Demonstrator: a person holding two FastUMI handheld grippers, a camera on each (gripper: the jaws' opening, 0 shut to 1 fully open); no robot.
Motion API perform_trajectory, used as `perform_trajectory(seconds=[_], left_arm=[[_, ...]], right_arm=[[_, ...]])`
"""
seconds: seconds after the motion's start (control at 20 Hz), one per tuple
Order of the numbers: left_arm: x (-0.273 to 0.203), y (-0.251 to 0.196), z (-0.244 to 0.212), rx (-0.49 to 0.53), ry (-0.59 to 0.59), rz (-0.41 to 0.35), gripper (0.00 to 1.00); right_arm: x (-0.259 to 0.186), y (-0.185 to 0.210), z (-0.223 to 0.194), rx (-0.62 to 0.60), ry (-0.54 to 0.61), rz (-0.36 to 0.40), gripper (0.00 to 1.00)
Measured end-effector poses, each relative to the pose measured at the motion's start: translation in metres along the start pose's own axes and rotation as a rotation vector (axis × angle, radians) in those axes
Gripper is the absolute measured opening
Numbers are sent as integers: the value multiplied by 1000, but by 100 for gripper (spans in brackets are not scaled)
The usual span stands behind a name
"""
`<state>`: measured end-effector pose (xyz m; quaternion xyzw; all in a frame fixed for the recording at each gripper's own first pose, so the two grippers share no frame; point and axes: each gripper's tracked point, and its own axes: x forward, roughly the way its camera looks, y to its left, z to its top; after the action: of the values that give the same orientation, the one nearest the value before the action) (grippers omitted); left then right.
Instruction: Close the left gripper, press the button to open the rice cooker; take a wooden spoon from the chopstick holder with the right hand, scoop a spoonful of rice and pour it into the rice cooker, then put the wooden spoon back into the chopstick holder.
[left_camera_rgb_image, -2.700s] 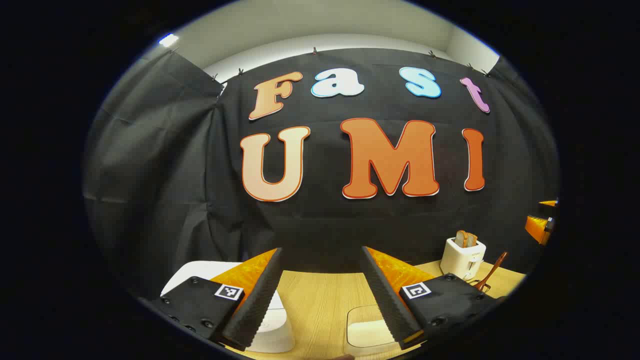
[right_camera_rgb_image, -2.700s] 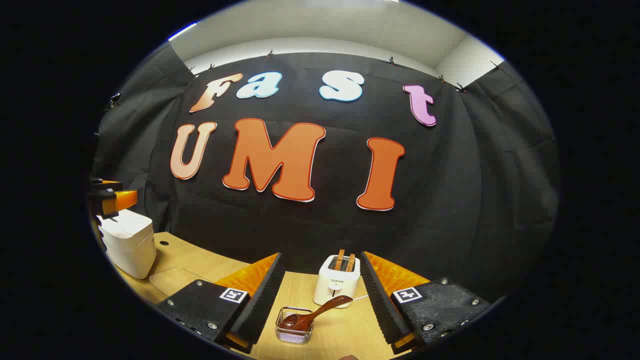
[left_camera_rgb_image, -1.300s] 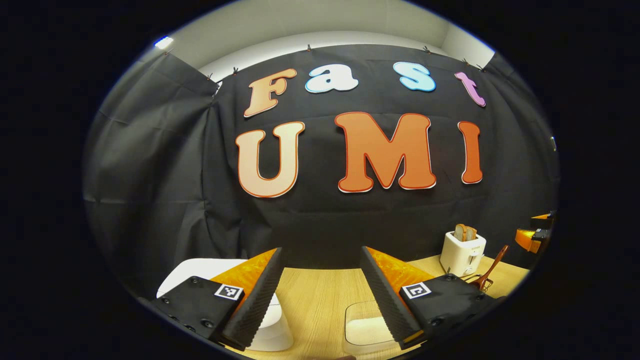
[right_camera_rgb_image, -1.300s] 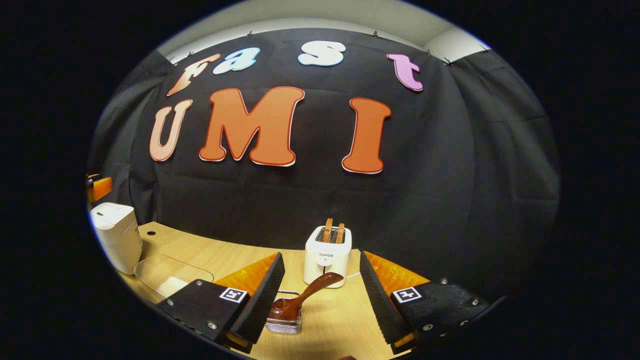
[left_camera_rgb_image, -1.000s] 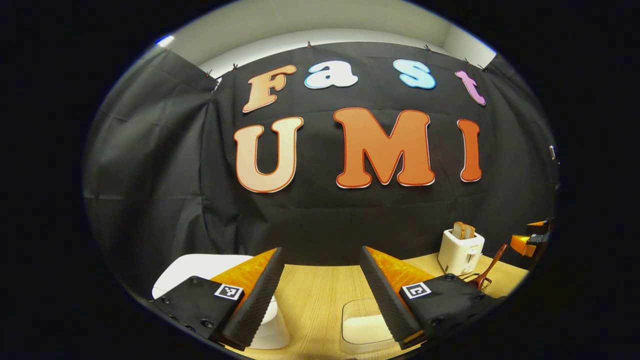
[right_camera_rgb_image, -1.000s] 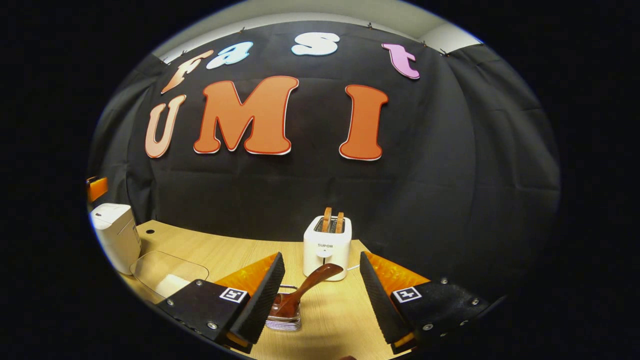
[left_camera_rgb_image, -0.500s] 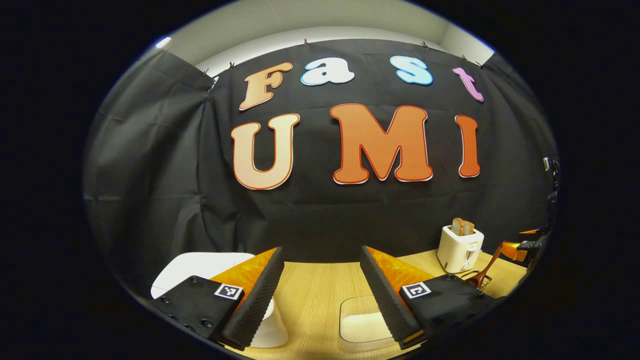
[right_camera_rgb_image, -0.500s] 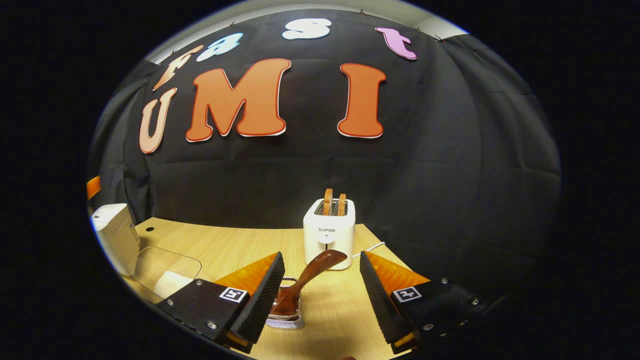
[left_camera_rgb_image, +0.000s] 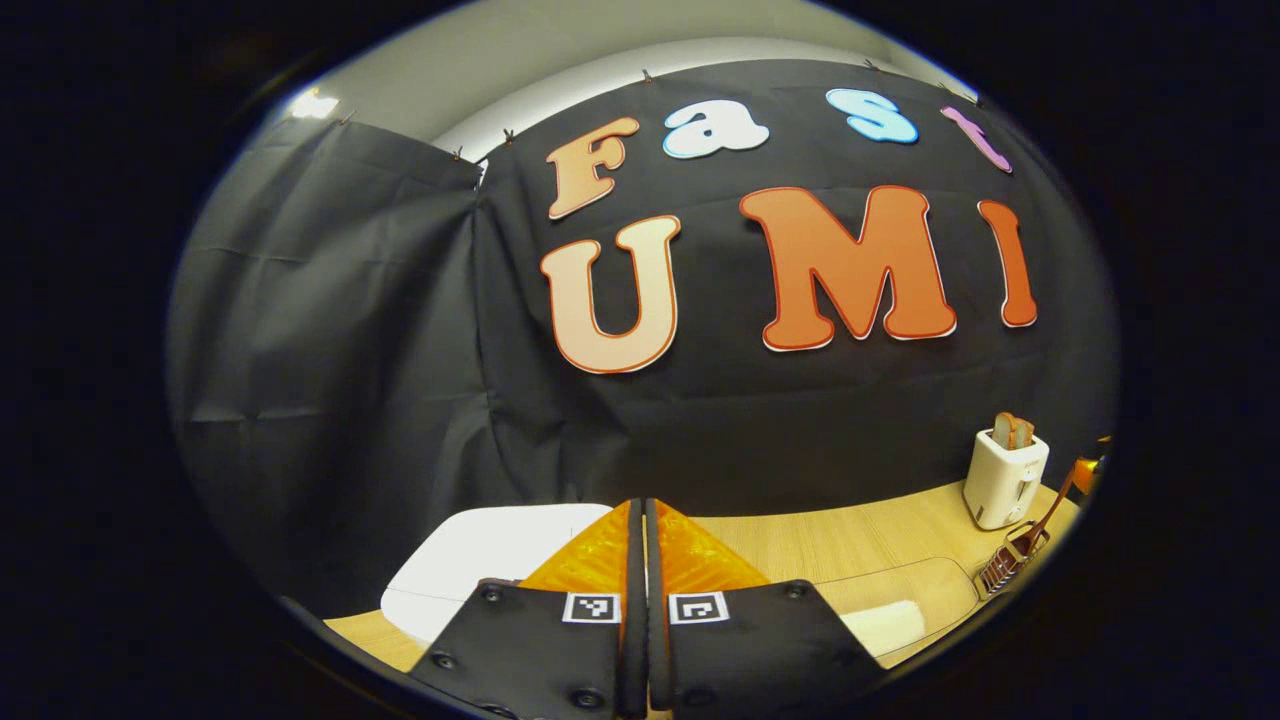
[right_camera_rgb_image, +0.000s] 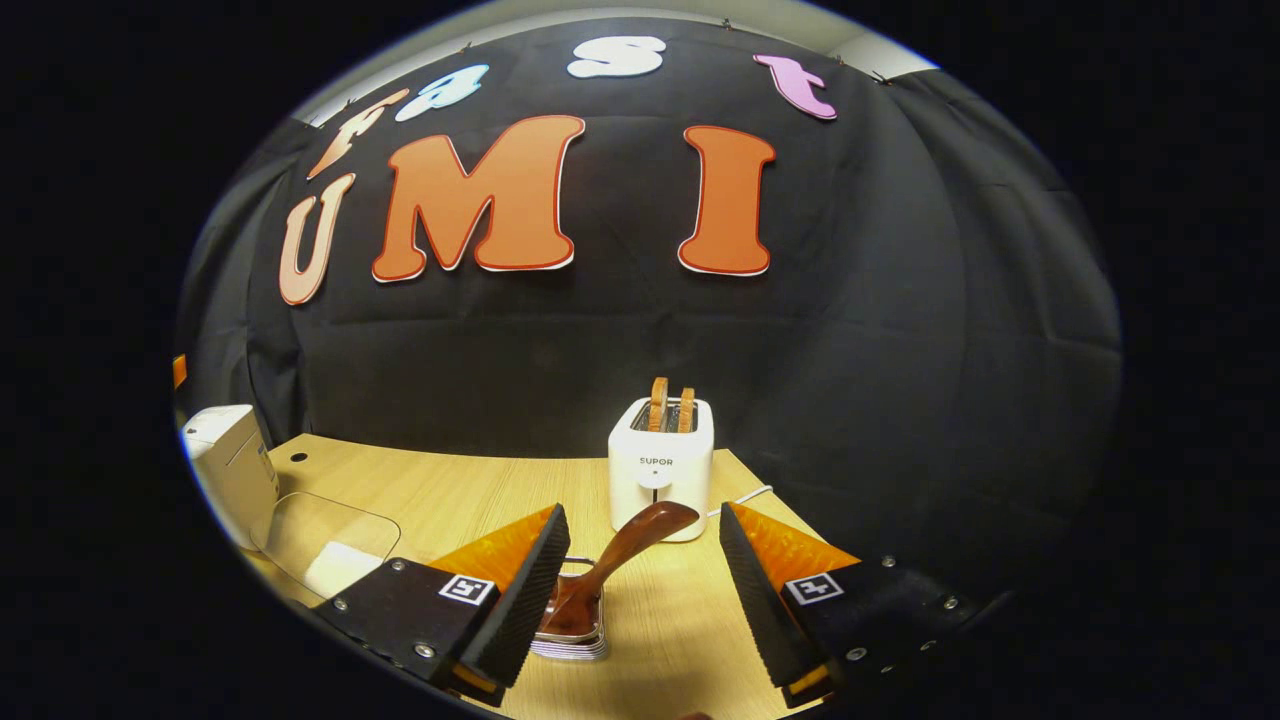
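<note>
In the left gripper view the left hand-held gripper has its fingers pressed together with nothing between them, above the white rice cooker at 7 o'clock, lid down, on the wooden worktop. In the right gripper view the right hand-held gripper is spread wide and empty, the wooden spoon leaning toward 1 o'clock out of the wire chopstick holder between its fingers, touching neither. A clear rice container lies at 8 o'clock beside the cooker, a white toaster stands just behind the spoon.
</note>
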<state>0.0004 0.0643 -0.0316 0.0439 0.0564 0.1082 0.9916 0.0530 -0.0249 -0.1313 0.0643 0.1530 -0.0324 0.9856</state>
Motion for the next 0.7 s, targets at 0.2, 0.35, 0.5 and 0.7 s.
perform_trajectory(seconds=[0.2, 0.35, 0.5, 0.7], left_arm=[[16, 60, 3, -48, 57, 108, 4], [22, 92, -10, -81, 144, 122, 4], [33, 111, -24, -110, 235, 120, 4], [38, 112, -45, -148, 351, 75, 4]], right_arm=[[-2, -4, 2, -11, -5, -6, 90], [-6, -7, 6, -5, -18, -12, 90], [-7, -11, 9, 2, -24, -18, 90], [-8, -11, 8, 0, -26, -22, 90]])
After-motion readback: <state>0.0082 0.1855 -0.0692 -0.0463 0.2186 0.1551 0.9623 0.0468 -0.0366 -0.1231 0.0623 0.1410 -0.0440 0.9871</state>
